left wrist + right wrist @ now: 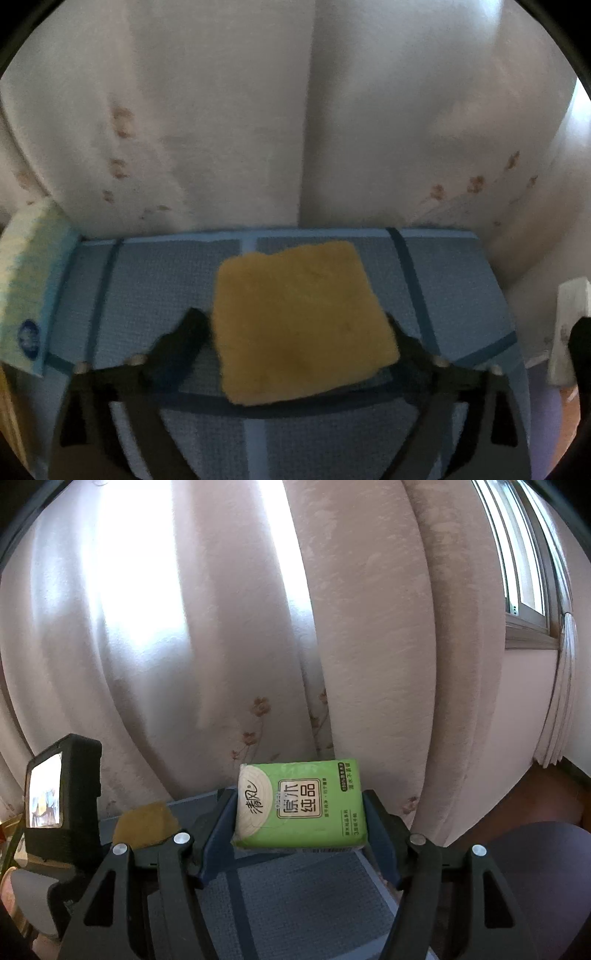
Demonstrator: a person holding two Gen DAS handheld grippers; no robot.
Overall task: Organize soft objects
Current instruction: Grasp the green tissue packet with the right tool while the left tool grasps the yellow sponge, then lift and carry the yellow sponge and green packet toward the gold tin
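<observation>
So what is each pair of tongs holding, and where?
Right tongs: green tissue pack, clamped by its two short ends. Left tongs: yellow sponge, by opposite edges.

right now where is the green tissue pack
In the right wrist view the green tissue pack sits clamped between the right claw's fingers, above the blue checked cloth, curtain behind.

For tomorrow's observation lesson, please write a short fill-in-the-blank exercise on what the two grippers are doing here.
1. The right gripper is shut on a ____ tissue pack.
2. Between the left gripper's fingers is a flat ____ sponge cloth.
3. Behind the blue checked surface hangs a pale ____.

Missing words: green; yellow; curtain
</observation>
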